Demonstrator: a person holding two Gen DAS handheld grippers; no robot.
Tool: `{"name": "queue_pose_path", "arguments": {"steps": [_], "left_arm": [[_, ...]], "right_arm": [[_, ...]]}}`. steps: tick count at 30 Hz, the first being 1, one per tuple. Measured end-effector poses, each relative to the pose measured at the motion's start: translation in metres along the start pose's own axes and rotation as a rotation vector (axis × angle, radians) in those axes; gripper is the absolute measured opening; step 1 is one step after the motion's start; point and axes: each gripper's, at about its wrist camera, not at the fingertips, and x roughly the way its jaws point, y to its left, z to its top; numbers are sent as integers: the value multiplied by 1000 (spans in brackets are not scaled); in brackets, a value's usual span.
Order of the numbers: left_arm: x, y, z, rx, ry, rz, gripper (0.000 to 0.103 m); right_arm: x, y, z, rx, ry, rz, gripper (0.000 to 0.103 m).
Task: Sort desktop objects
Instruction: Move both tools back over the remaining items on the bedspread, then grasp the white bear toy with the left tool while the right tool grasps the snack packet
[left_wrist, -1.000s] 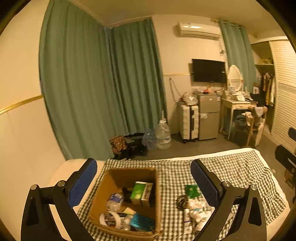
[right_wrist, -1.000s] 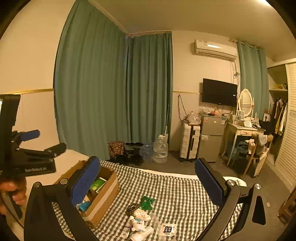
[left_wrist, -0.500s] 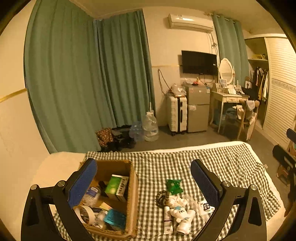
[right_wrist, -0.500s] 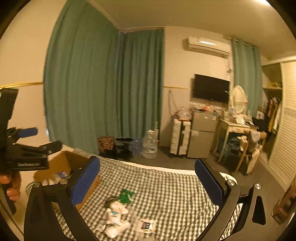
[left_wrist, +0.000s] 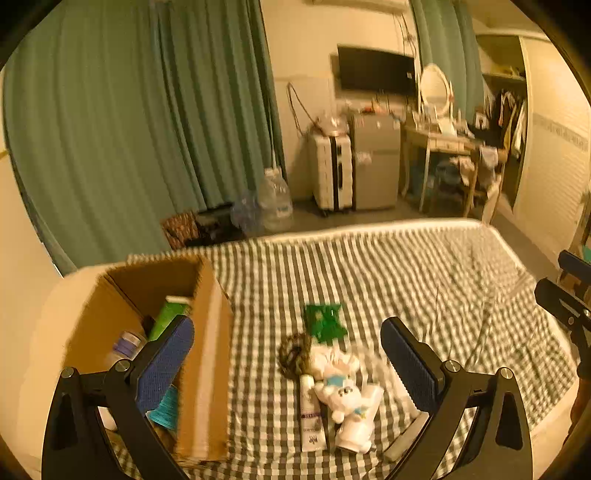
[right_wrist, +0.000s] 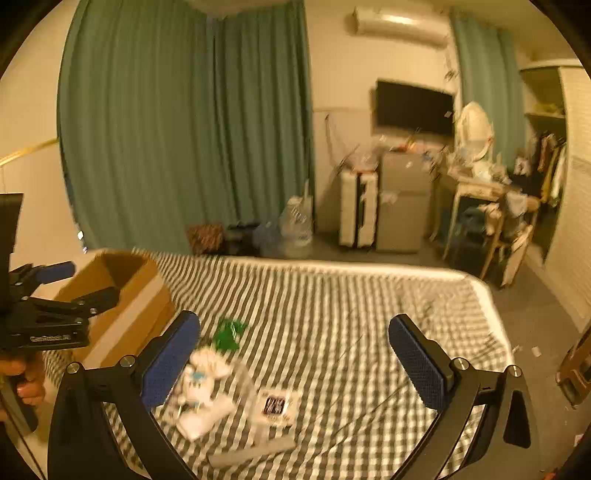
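Change: we see both cameras tipped lower than half a second ago, so the pile of small things sits nearer the middle of each view, and both views are blurred.
Left claw (left_wrist: 286, 354): we hold it wide and empty above the bed (left_wrist: 388, 266), its left finger over the cardboard box (left_wrist: 207, 332).
Right claw (right_wrist: 293, 354): also wide and empty, over the checked cloth.
Task things: a green packet (left_wrist: 324, 322), a dark coiled item (left_wrist: 293, 354), a white plush toy (left_wrist: 341, 391) and a white tube (left_wrist: 310, 413) lie together just right of the box; a small dark-printed packet (right_wrist: 275, 406) lies near them.
Box contents: a green carton (left_wrist: 168, 314) and a bottle (left_wrist: 127, 341).
Surroundings: green curtains (right_wrist: 184, 129), a suitcase (left_wrist: 330, 170).
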Motion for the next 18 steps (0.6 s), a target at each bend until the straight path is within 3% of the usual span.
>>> {"name": "queue_pose_path", "arguments": {"steps": [5, 10, 15, 18], "left_arm": [[44, -8, -27, 13, 99, -6, 103], [80, -16, -52, 9, 185, -24, 103], [107, -22, -73, 19, 238, -48, 103], [125, -31, -86, 54, 262, -51, 103]], "right_arm": [[40, -2, -28, 0, 125, 48, 102], [75, 3, -65, -71, 266, 59, 94], [108, 4, -102, -88, 443, 97, 85], [119, 6, -114, -77, 481, 119, 85]]}}
